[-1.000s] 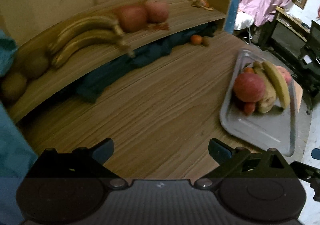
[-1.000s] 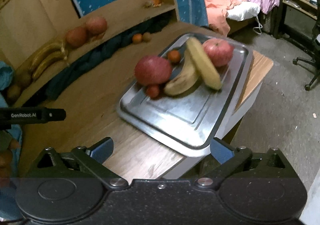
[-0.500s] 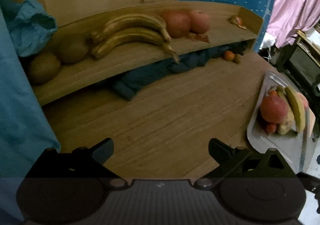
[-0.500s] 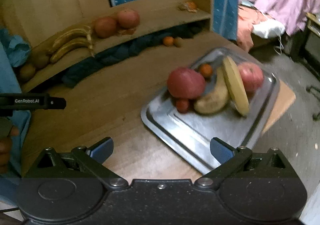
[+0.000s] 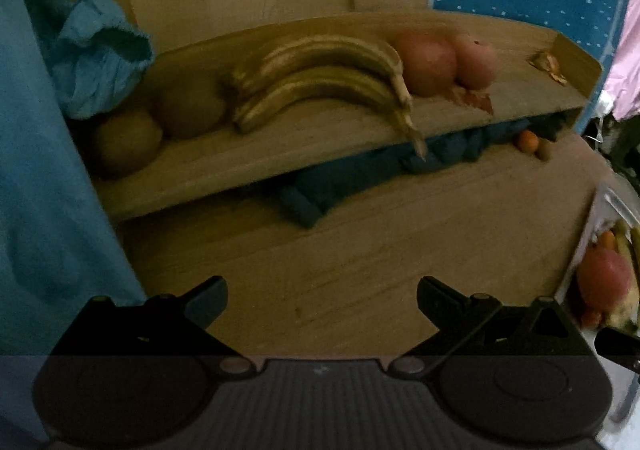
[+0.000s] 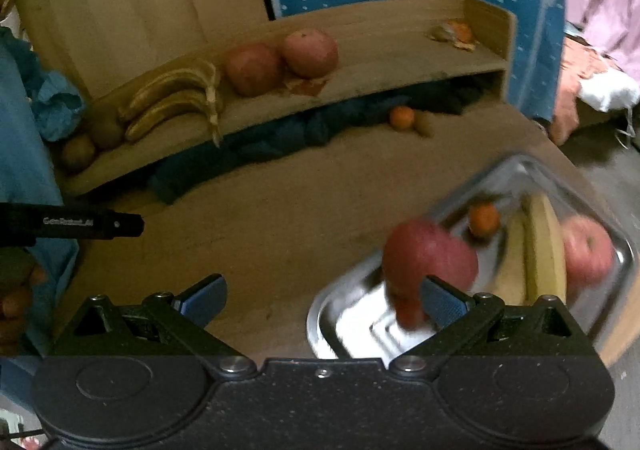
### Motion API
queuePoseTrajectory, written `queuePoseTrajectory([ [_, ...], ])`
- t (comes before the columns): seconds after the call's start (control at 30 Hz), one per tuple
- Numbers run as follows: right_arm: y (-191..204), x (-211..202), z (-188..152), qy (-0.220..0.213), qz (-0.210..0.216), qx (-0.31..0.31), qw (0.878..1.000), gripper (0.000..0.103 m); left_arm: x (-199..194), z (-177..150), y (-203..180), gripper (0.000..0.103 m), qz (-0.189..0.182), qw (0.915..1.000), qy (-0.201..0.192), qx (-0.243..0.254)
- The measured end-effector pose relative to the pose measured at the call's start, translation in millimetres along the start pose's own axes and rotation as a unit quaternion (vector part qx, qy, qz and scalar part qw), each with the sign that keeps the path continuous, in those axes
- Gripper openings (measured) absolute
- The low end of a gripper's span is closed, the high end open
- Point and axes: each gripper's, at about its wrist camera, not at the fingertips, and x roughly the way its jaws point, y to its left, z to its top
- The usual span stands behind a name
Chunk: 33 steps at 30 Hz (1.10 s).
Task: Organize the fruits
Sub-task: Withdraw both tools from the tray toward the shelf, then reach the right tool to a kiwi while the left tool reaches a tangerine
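A wooden shelf holds two kiwis, a pair of bananas and two red apples. The same shelf shows in the right wrist view with its bananas and apples. A metal tray at the lower right carries a red apple, a small orange, two bananas and a second apple. My left gripper is open over bare table. My right gripper is open, its right finger beside the tray's near apple.
A small orange and a brown fruit lie on the table under the shelf, next to dark blue cloth. Peel scraps sit at the shelf's right end. A blue sleeve fills the left edge. The tray overhangs the table's right edge.
Both grippers swung left and toward the shelf. The tray slid to the right edge of each view. Both stayed open and empty.
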Motion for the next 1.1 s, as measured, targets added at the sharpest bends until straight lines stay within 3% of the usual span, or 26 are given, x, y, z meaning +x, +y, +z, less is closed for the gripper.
queuePoseTrajectory([
  [0.6,-71.3,47.3,69.6,0.000,0.022,-0.041,0.999,0.102,45.7,63.4,-84.0,0.103,0.007,1.0000,0.003,0.003],
  [1.1,-134.8,84.3,112.2,0.007,0.026,-0.094,0.995,0.102,79.5,88.1,-151.7,0.103,0.004,0.9997,0.022,0.013],
])
